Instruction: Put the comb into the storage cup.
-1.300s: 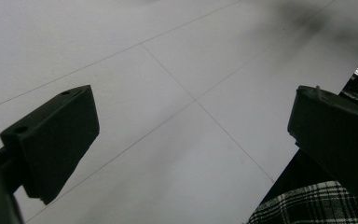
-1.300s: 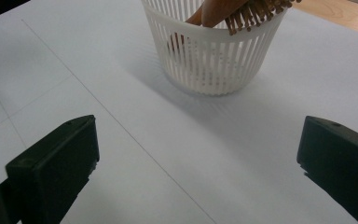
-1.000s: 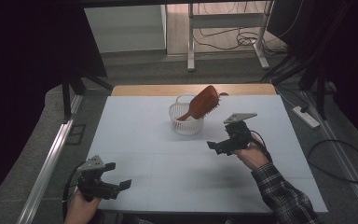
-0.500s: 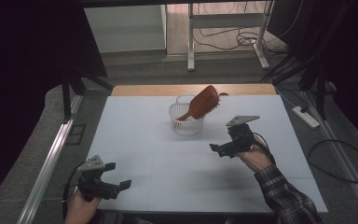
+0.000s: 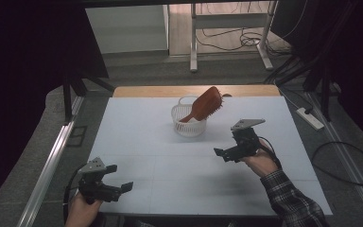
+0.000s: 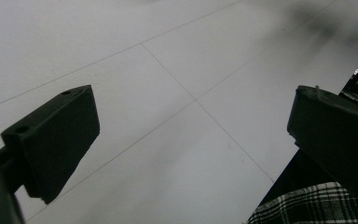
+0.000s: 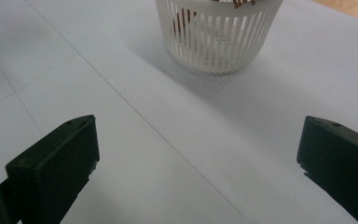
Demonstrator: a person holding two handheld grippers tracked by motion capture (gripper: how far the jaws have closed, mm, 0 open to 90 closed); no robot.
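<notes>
A reddish-brown hairbrush stands handle-down in a white slatted basket at the table's far middle, its head leaning out to the right. My right gripper hovers open to the right of the basket and nearer the person, with nothing between its jaws. In the right gripper view the basket sits ahead, the brush handle showing through the slats. My left gripper is open near the table's front left corner, over bare table.
The white table top has a wooden strip along its far edge. A power strip and cables lie on the floor to the right. A plaid sleeve shows in the left gripper view.
My right gripper has drawn back toward the person and slightly right, away from the basket. The left gripper has stayed put.
</notes>
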